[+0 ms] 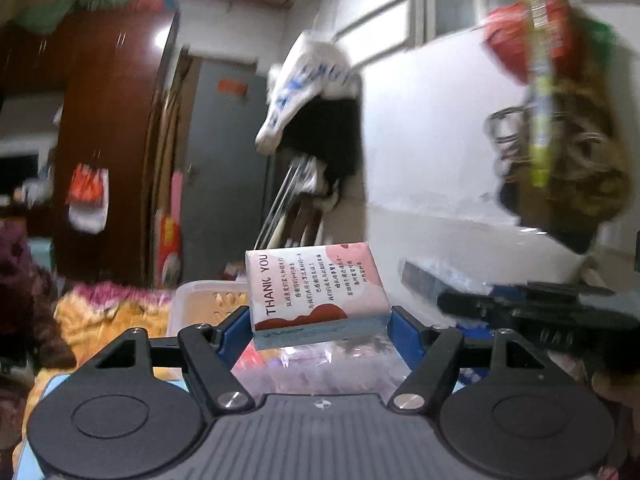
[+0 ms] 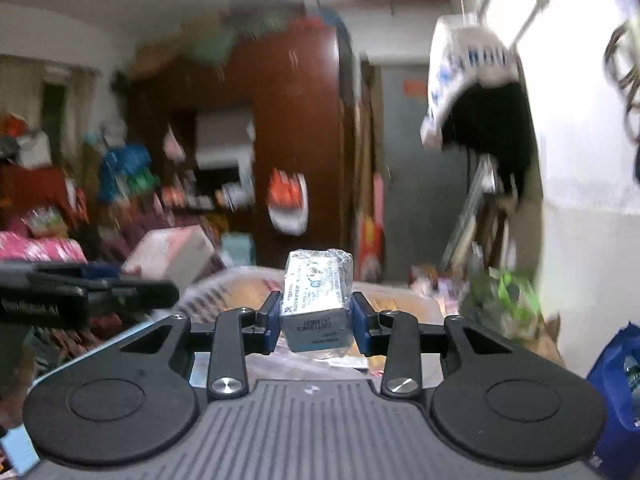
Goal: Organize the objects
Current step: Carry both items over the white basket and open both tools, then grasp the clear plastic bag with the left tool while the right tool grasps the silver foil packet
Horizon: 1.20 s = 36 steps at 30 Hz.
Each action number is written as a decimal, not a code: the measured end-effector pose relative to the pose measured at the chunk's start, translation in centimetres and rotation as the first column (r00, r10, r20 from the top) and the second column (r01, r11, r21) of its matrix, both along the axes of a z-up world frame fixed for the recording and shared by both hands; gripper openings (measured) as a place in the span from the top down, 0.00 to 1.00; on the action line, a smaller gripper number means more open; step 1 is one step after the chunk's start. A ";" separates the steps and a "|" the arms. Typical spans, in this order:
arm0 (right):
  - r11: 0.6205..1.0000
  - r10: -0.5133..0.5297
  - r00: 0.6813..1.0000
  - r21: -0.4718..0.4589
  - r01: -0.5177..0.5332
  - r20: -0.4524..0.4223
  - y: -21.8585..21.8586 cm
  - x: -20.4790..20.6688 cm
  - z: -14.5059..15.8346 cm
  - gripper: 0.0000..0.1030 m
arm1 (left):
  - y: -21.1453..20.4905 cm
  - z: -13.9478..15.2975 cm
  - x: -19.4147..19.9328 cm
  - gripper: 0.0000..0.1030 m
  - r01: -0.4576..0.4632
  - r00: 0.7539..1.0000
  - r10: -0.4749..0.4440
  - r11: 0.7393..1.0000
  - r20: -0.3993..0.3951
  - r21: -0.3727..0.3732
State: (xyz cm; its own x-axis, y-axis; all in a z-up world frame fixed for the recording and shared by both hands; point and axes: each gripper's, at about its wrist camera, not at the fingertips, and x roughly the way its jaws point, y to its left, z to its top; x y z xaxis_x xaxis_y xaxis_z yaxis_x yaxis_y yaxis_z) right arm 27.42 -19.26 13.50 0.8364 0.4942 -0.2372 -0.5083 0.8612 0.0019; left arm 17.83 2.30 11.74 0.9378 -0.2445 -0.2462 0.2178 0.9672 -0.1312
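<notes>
My left gripper (image 1: 320, 320) is shut on a pink and white "THANK YOU" tissue pack (image 1: 314, 290), held up in the air with its printed face toward the camera. My right gripper (image 2: 316, 316) is shut on a small grey-blue box wrapped in clear plastic (image 2: 316, 300), also held in the air. The right gripper's body shows at the right of the left wrist view (image 1: 536, 312). The left gripper's body shows at the left of the right wrist view (image 2: 80, 296).
A white plastic basket (image 1: 208, 304) sits below left on an orange and pink blanket (image 1: 108, 316). Clear plastic bags (image 1: 320, 364) lie beneath. A brown wardrobe (image 2: 296, 140), a grey door (image 1: 228, 168) and hanging clothes (image 2: 476, 92) stand beyond. A blue bag (image 2: 616, 392) is at right.
</notes>
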 end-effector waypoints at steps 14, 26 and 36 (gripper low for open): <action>0.997 0.013 1.000 0.072 -0.013 0.006 -2.0 -5.0 -4.0 0.00 | 0.8 -2.5 0.4 0.00 -0.066 0.993 0.063 0.997 -0.098 -0.028; 0.982 0.143 0.955 -0.085 -0.170 -0.260 0.5 -6.0 -12.8 0.41 | -0.2 -11.4 -0.4 0.09 -0.047 0.947 0.055 0.998 -0.316 0.033; 0.987 0.161 0.961 0.042 -0.155 -0.225 -2.7 -5.6 -12.6 0.63 | -1.8 -12.3 -0.1 0.13 -0.011 0.939 0.018 1.000 -0.343 0.022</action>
